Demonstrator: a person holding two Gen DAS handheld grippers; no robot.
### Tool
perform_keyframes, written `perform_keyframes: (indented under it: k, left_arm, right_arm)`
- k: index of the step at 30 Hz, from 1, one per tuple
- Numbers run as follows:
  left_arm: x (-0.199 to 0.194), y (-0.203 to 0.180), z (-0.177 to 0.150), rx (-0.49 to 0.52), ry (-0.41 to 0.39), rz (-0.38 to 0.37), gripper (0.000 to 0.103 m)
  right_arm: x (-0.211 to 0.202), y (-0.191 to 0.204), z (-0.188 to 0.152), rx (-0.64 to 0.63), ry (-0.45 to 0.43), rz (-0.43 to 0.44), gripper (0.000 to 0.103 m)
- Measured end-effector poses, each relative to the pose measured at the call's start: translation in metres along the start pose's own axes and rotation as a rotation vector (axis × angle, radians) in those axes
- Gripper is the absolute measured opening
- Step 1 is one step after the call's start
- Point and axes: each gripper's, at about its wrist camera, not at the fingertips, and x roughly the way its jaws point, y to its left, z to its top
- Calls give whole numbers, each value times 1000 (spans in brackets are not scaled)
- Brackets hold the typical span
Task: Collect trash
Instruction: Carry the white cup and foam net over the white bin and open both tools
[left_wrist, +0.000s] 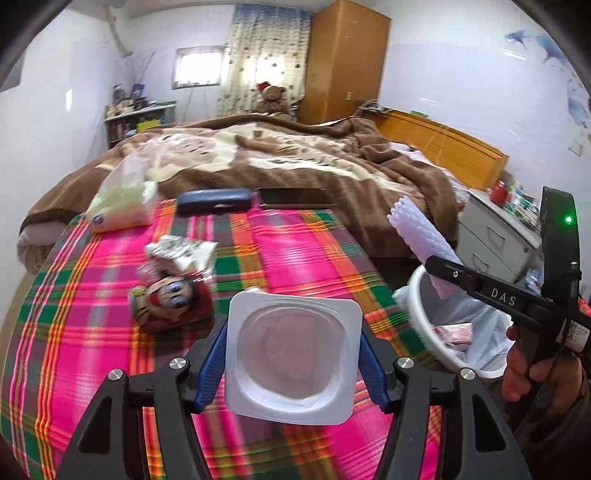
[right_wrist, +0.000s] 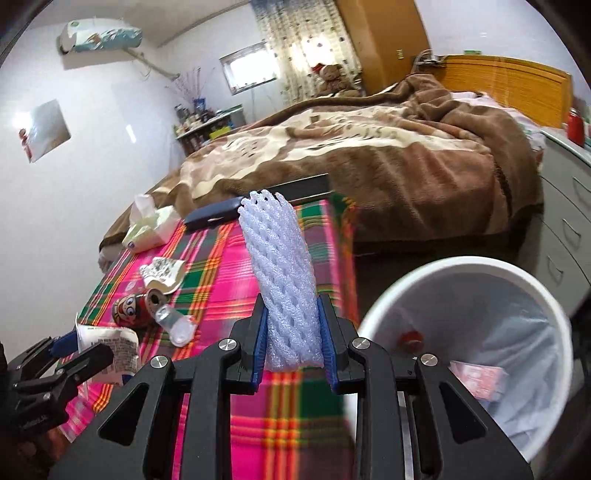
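Note:
My left gripper (left_wrist: 293, 332) is shut on a white plastic cup (left_wrist: 293, 354), its blue pads pressing the cup's two sides above the plaid tablecloth (left_wrist: 295, 240). My right gripper (right_wrist: 293, 306) is shut on a white foam net sleeve (right_wrist: 280, 258) that stands up between its pads. A white bin (right_wrist: 406, 282) with a bag liner stands just right of the table, some trash lying inside. In the left wrist view the right gripper (left_wrist: 439, 267) holds the sleeve (left_wrist: 413, 229) over the bin's rim (left_wrist: 416, 299). The left gripper (right_wrist: 79, 345) with the cup (right_wrist: 110, 350) shows at lower left.
On the cloth lie a crumpled wrapper (left_wrist: 177, 251), a cartoon can (left_wrist: 166, 299) and a clear plastic piece (right_wrist: 177, 325). A tissue pack (left_wrist: 122, 206), a dark case (left_wrist: 214, 199) and a flat dark device (left_wrist: 295, 197) sit at the far edge. A bed (left_wrist: 295, 158) is behind, grey drawers (left_wrist: 491, 236) to the right.

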Motion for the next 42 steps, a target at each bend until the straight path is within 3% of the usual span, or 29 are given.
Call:
perform_keyframes:
  k: [12,25,42]
  left_arm:
    - [15,-87,16,133,-14,-137,64]
    - [44,-166,22,227,16,-237,64]
    - [98,-203,11,264,115,-277,64]
  right_arm:
    - [-41,-49,-10,87,-67,-122,26]
    - [-54,-95,-30,163,-29,-237,26]
    - [-39,-117,-42,140,69,-343,29]
